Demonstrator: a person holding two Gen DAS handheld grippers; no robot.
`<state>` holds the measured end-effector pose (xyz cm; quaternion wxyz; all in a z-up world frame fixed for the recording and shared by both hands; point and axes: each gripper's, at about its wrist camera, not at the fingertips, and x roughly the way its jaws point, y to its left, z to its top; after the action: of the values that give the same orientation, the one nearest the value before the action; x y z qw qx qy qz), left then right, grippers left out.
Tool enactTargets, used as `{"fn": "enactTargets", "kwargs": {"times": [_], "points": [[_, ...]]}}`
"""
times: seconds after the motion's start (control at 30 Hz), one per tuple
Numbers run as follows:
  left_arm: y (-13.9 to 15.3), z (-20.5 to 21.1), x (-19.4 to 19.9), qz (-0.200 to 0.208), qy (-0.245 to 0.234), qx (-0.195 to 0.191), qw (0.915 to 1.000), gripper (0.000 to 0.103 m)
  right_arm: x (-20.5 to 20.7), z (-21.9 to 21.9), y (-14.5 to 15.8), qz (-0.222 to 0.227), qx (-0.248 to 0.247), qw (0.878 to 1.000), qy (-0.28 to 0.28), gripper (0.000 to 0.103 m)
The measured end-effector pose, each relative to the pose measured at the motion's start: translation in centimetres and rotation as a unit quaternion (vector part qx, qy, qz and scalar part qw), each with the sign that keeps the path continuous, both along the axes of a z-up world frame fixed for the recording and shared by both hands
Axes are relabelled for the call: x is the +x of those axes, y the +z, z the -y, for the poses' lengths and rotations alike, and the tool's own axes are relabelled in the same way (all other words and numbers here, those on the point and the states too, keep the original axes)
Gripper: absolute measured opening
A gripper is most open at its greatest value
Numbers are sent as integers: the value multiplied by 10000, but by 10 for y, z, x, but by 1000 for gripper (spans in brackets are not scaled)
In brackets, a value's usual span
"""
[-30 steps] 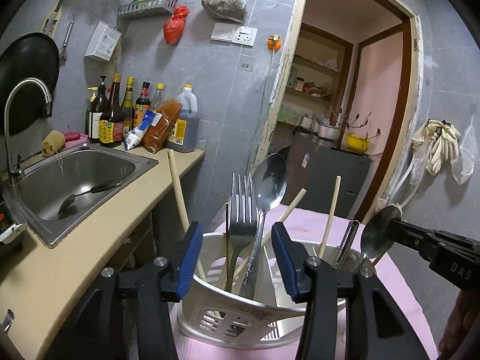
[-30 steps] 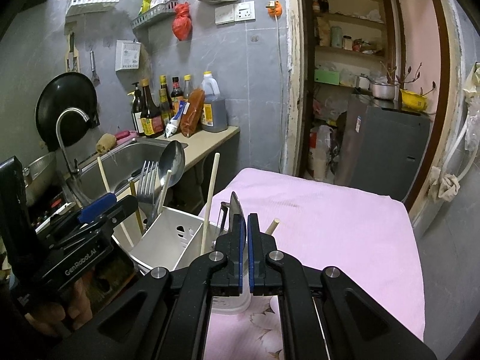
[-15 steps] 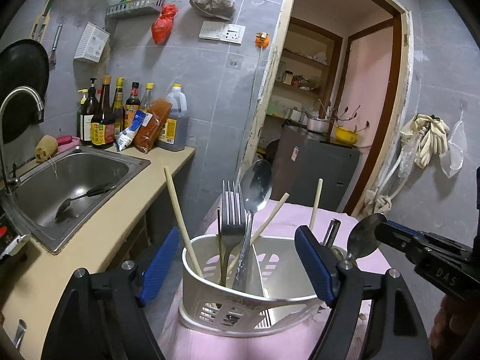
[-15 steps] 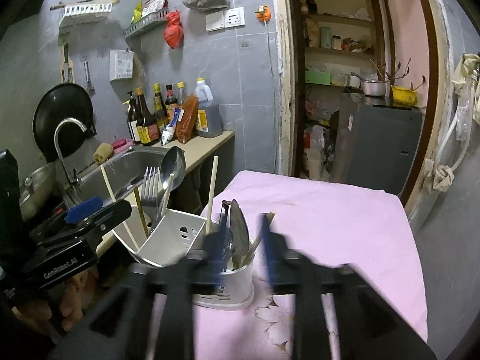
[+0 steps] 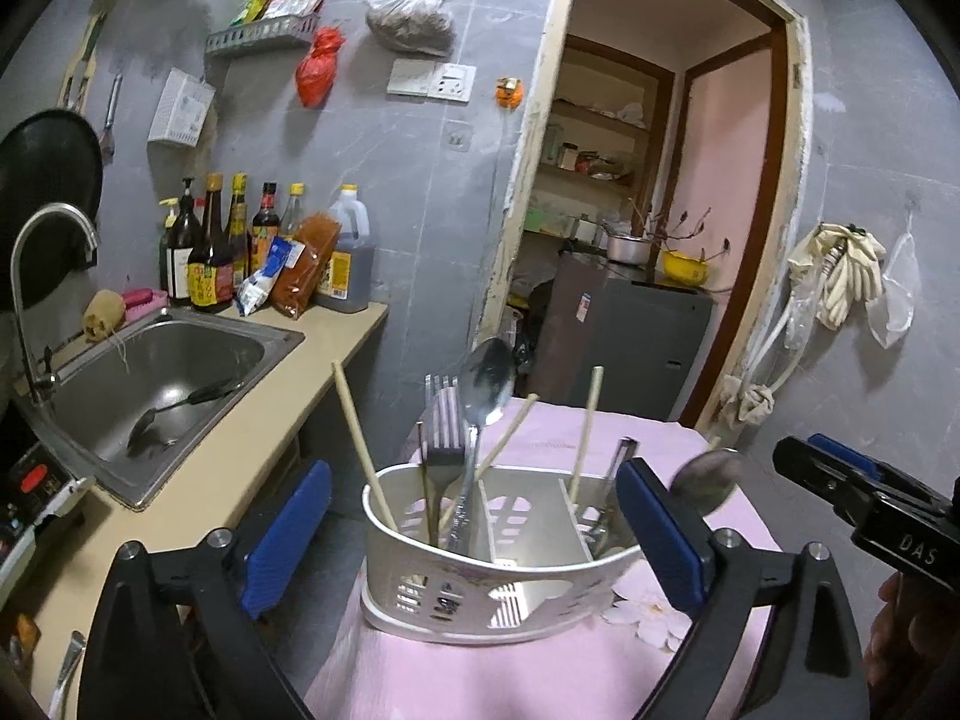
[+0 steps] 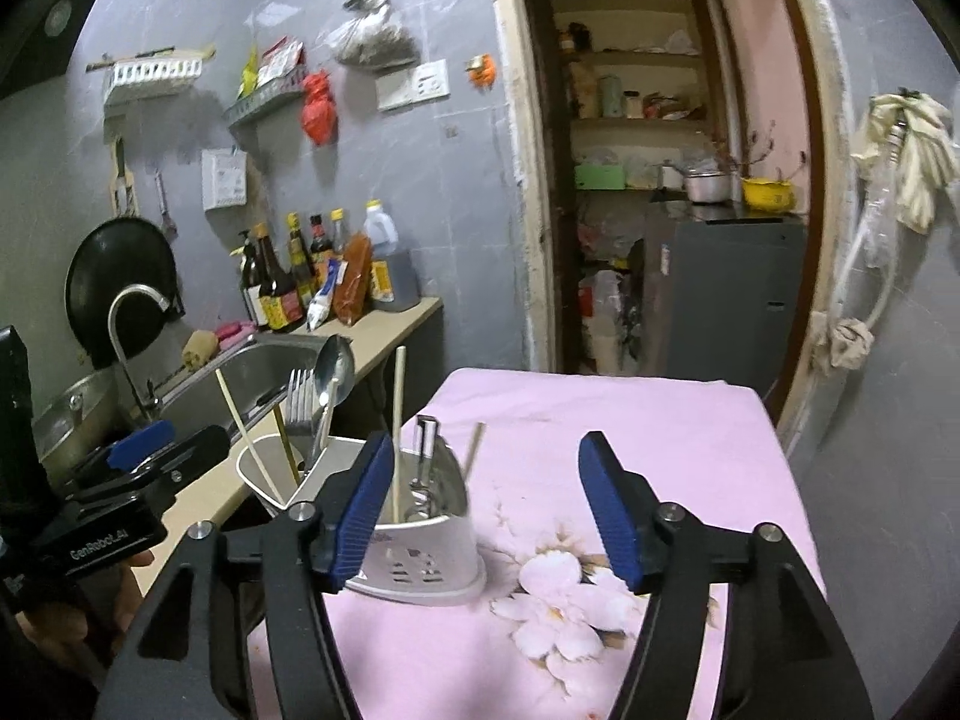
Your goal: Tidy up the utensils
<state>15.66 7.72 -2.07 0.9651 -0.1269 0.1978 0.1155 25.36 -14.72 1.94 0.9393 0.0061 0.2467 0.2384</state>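
A white plastic utensil holder (image 5: 480, 576) stands on the pink cloth, also in the right wrist view (image 6: 420, 546). Its left compartment holds a fork (image 5: 443, 420), a spoon (image 5: 486, 378) and chopsticks (image 5: 360, 432). Its right compartment holds a chopstick (image 5: 585, 426), a metal handle (image 5: 618, 462) and a second spoon (image 5: 705, 480). My left gripper (image 5: 474, 546) is open and empty, just in front of the holder. My right gripper (image 6: 486, 516) is open and empty, behind and right of the holder; it shows at the right edge of the left wrist view (image 5: 840, 480).
A steel sink (image 5: 156, 372) with a ladle (image 5: 174, 408) lies left in the beige counter (image 5: 252, 438). Sauce bottles (image 5: 216, 252) stand at the wall. The pink cloth-covered table (image 6: 630, 438) stretches toward an open doorway (image 6: 654, 192).
Both grippers have opened wide and drawn back from the holder. The right gripper let go of the second spoon, which now stands in the right compartment.
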Motion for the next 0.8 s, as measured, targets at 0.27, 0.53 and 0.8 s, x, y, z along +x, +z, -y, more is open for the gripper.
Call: {"fn": "enactTargets", "kwargs": {"times": [0.27, 0.53, 0.8], "points": [[27, 25, -31, 115, -10, -155, 9998, 98, -40, 51, 29, 321, 261, 9985, -364, 86], [48, 59, -76, 130, -32, 89, 9999, 100, -88, 92, 49, 540, 306, 9959, -659, 102], [53, 82, -125, -170, -137, 276, 9994, 100, -135, 127, 38, 293, 245, 9958, -828, 102]]}}
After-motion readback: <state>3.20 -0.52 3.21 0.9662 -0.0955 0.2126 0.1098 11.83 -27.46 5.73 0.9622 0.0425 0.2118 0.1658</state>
